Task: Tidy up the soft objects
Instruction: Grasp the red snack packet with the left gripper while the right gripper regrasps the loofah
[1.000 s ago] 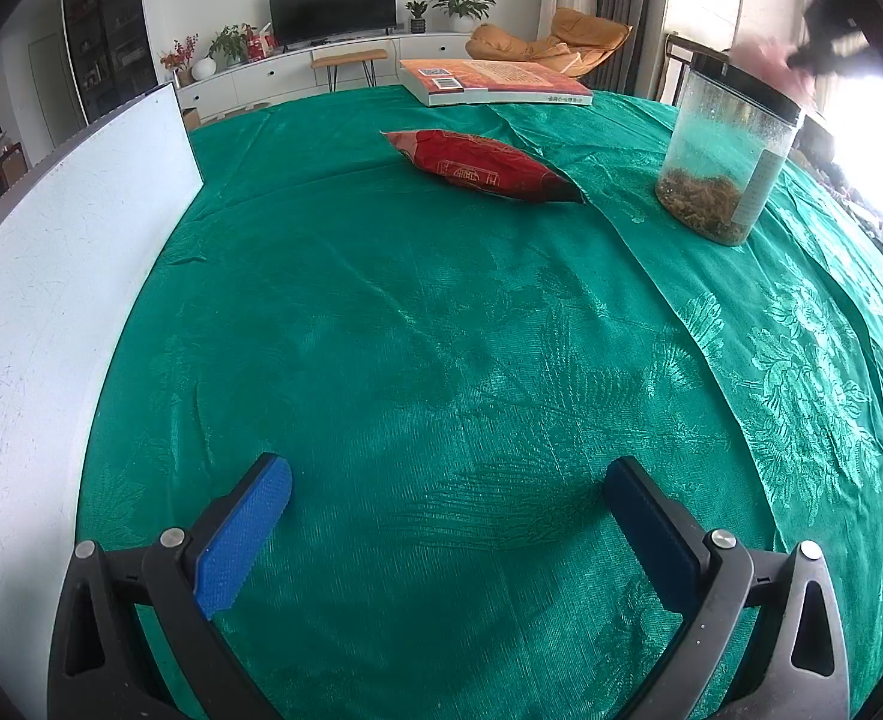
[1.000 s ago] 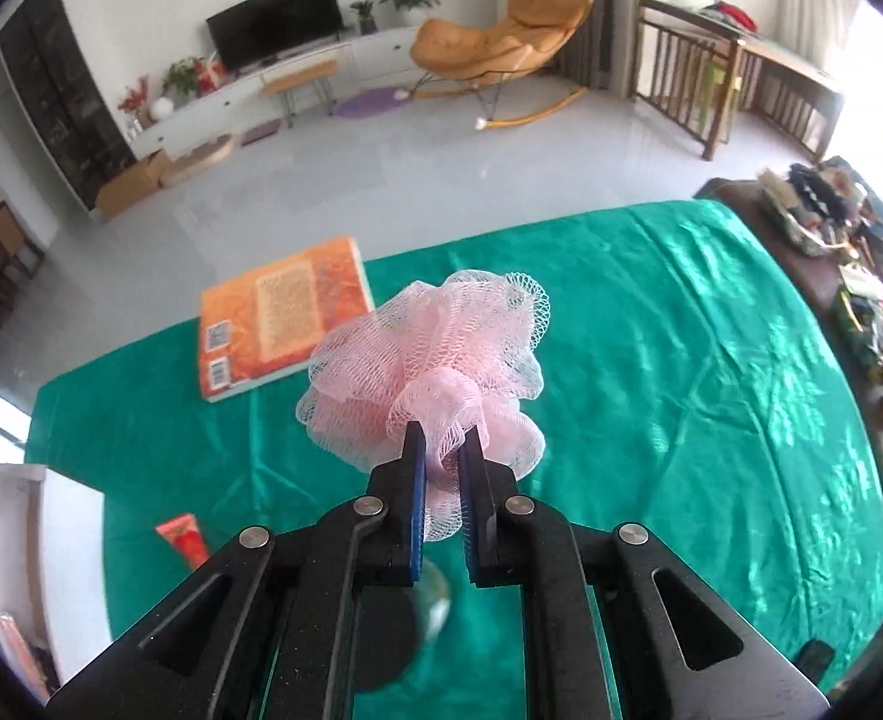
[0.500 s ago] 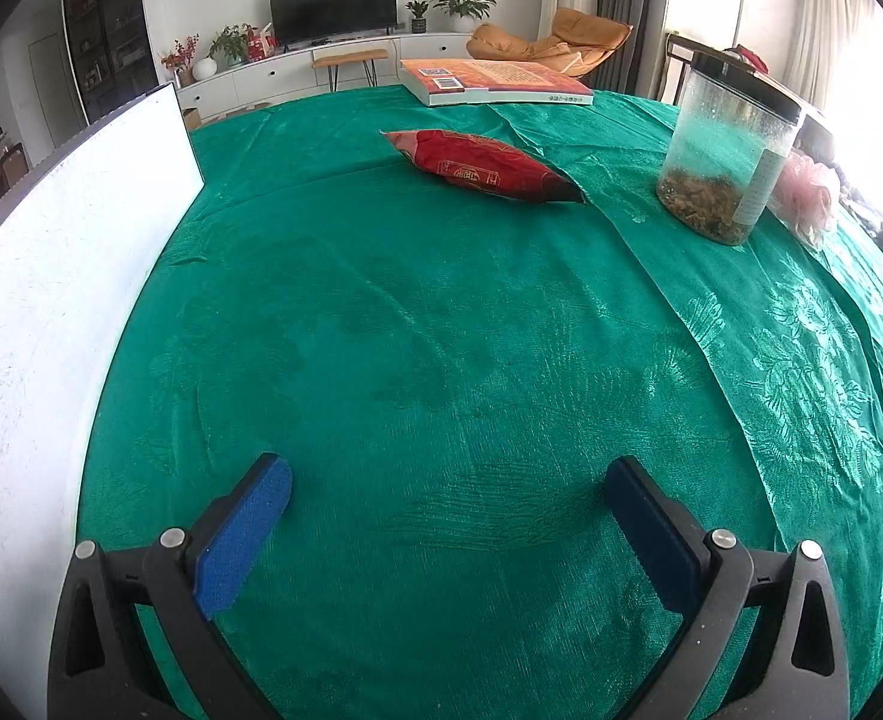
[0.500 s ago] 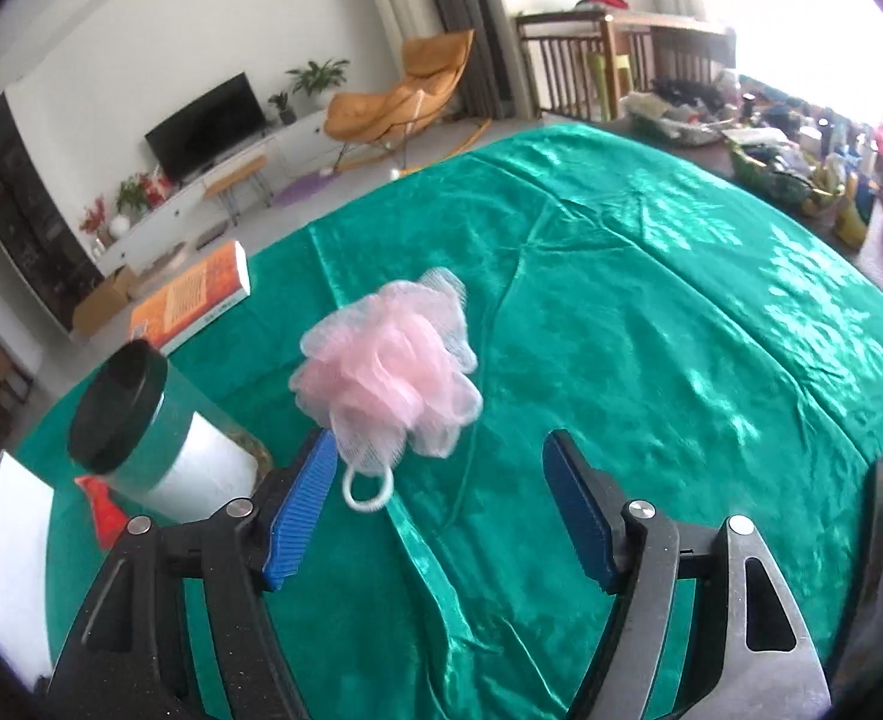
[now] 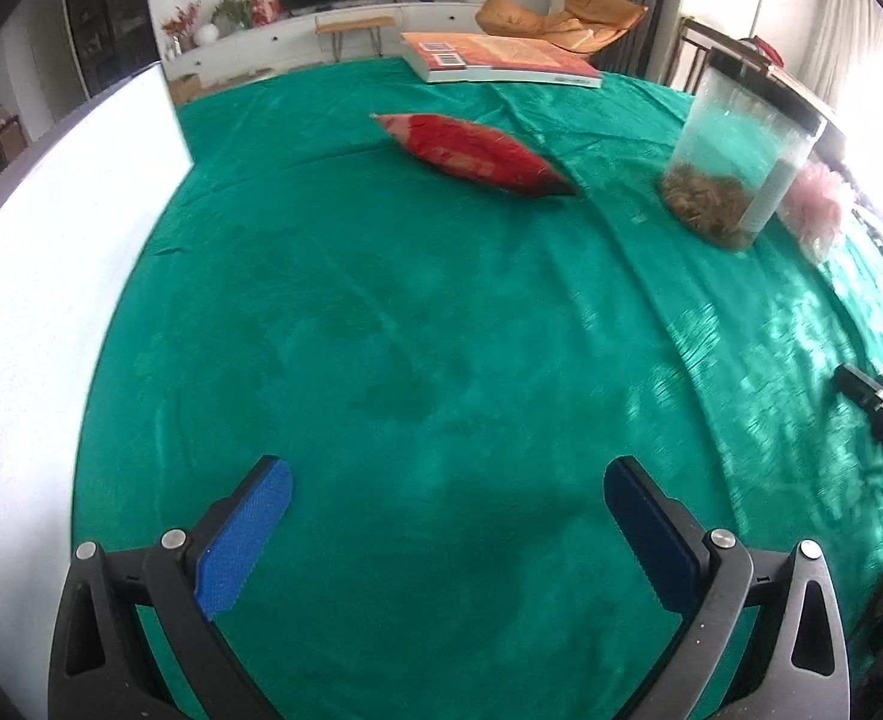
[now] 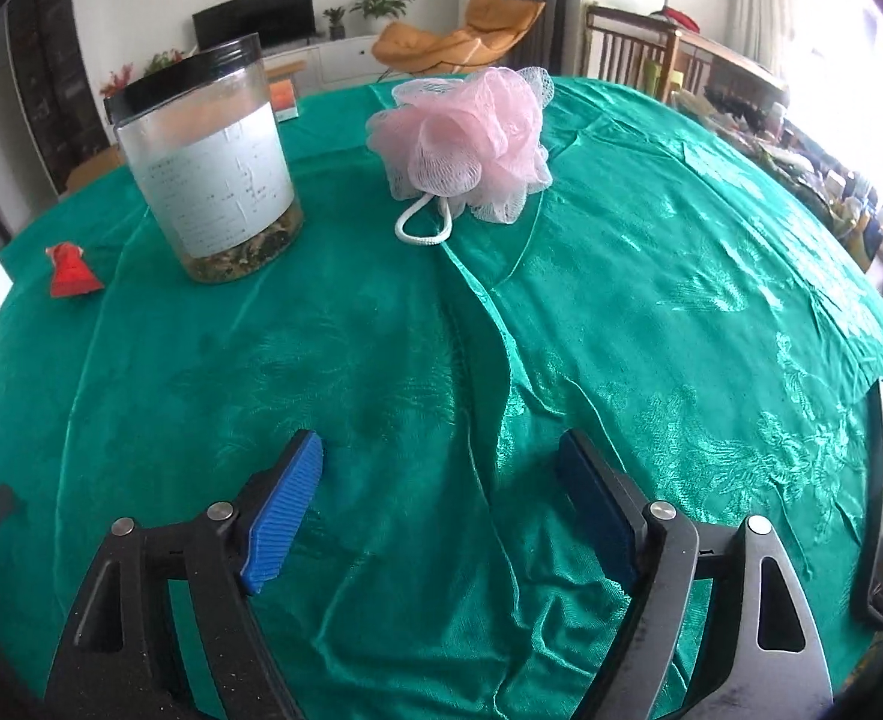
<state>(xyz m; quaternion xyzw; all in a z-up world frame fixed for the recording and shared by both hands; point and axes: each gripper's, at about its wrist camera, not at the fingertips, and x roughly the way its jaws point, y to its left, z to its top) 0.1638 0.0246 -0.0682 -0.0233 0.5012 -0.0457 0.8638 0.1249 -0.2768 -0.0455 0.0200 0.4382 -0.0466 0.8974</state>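
— Two sets of jaws stand wide and empty; your right gripper has just been opening, the pink bath pouf lying ahead of it on the counter.

— Risk: your next reach may snag its cord loop or nudge the jar beside.

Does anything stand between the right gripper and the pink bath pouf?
Nothing visible does. The right gripper is open over bare green tablecloth, and the pink bath pouf lies straight ahead. The jar stands off to the pouf's left, clear of the path.
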